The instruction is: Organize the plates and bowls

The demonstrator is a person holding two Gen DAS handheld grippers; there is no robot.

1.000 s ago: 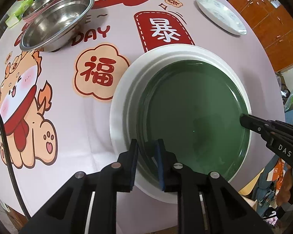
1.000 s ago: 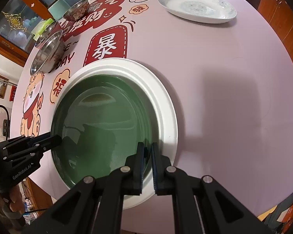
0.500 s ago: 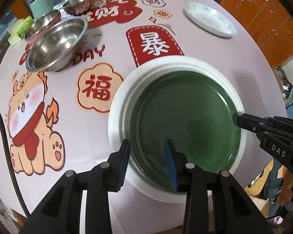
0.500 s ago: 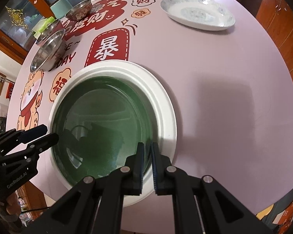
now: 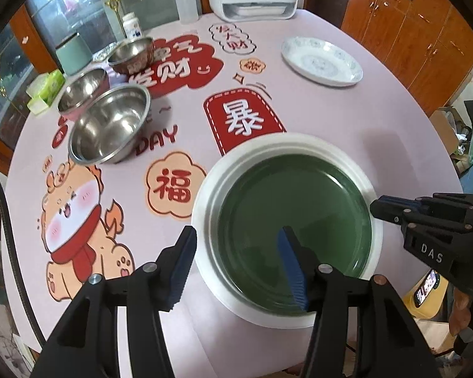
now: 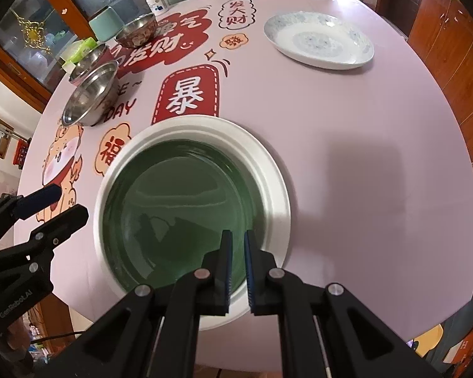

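From your left wrist camera, your left gripper [image 5: 236, 258] stands spread wide and holds nothing — its fingers straddle the near-left rim of the round dark green plate [image 5: 294, 217], which lies nested in the larger white plate [image 5: 205, 195] near the front edge of the pink printed tablecloth [image 5: 347, 119]. Three steel bowls [image 5: 110, 127] sit far left; a blue-patterned white plate [image 5: 321, 61] lies far right. From your right wrist camera, your right gripper [image 6: 238, 267] is narrowed to a slim gap at the green plate's [image 6: 173, 214] near-right rim — whether it pinches that rim, I cannot tell.
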